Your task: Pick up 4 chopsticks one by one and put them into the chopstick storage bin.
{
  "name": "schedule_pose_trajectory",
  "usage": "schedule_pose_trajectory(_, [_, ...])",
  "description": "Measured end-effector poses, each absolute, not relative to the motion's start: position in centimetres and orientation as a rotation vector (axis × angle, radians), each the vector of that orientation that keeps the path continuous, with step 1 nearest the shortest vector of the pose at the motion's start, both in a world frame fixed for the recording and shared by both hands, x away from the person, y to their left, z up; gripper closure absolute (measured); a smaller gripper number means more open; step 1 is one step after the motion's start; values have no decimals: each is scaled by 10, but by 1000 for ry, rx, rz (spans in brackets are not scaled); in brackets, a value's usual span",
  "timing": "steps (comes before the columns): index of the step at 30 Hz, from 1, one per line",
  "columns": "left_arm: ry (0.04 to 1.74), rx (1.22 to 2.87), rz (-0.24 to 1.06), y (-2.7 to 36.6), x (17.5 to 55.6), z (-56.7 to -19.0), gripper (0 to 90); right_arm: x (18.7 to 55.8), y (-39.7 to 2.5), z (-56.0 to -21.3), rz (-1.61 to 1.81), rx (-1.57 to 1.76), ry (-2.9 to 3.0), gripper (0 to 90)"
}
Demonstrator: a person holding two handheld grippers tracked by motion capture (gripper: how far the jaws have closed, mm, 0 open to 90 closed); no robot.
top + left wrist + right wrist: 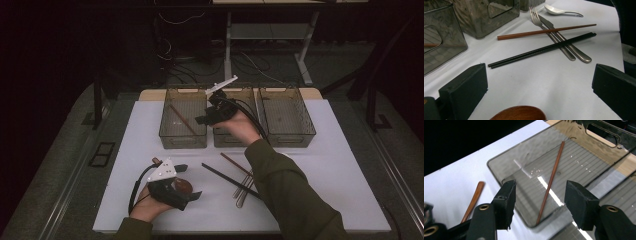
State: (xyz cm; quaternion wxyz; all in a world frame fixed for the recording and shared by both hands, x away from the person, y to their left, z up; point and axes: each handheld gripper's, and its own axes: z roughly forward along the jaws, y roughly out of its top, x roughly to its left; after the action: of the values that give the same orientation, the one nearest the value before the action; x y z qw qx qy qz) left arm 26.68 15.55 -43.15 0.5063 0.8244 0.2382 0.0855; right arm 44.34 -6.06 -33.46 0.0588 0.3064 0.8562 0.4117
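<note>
- Hovering above the left-hand bin (506, 162), right gripper (539, 195) with jaws spread and empty; brown chopstick (550, 182) lying on the bin floor directly below, between them.
- Resting low over the table (524, 82), left gripper (536, 92) spread wide; wooden spoon (520, 114) just under it, black chopsticks (541, 50) ahead, crossing a fork (549, 32) and knife (566, 40).

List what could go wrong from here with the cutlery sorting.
1. The left gripper is open around the wooden spoon; its rounded bowl may slip out as the jaws shut.
2. The black chopsticks and brown chopstick lie across the fork and knife; lifting one may drag the others.
3. The right gripper hangs open above the left bin; lowering it might knock the rim.
</note>
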Motion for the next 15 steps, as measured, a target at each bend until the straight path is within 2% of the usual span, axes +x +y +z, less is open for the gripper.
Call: schedule_pose_trajectory(15, [589,1987,195,155,267,-433,0,408,-120,-346,1308,866,2580,418])
